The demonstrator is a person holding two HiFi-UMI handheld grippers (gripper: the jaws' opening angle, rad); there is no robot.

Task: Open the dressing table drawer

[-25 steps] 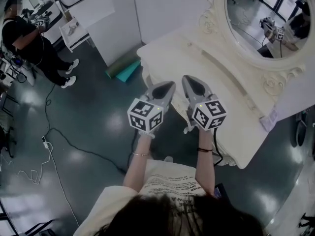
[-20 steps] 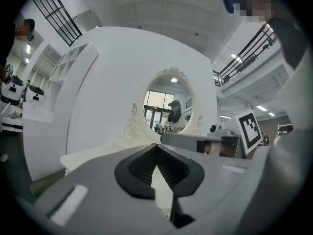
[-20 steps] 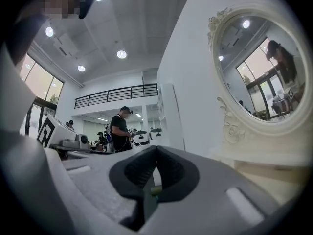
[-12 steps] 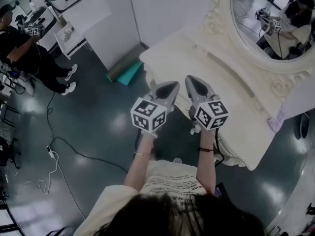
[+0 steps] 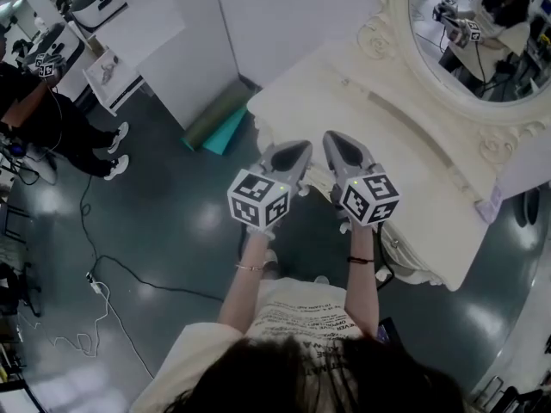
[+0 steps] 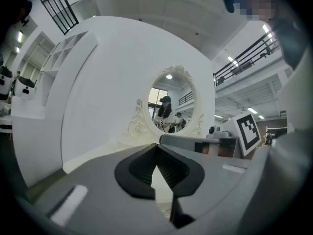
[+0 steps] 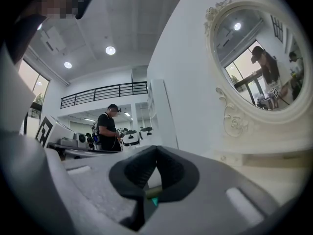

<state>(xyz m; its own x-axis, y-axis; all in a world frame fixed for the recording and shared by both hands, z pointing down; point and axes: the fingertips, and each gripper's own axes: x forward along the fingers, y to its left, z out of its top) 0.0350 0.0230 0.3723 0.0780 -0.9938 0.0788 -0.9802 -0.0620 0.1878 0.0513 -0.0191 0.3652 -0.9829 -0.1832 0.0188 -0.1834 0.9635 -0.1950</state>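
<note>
The cream dressing table (image 5: 396, 144) stands at the right under an oval carved mirror (image 5: 482, 33). Both grippers are held level, side by side, at its near front edge. The left gripper (image 5: 299, 150) is shut and empty, its tips just short of the table's left corner. My right gripper (image 5: 332, 138) is shut and empty, its tips over the table's front edge. The grippers and the tabletop's overhang hide the drawer front. In the left gripper view the left gripper (image 6: 157, 147) points at the mirror (image 6: 169, 104). The right gripper (image 7: 155, 149) has the mirror (image 7: 259, 62) to its right.
A rolled green mat (image 5: 215, 117) lies on the dark floor by a white cabinet (image 5: 164, 41). A person in black (image 5: 39, 101) stands far left holding grippers. A cable (image 5: 129, 269) runs across the floor. A paper tag (image 5: 491, 205) hangs at the table's right end.
Both grippers have drifted together along the table's front, staying side by side and shut. The view has shifted, so the person in black sits nearer the picture's left edge.
</note>
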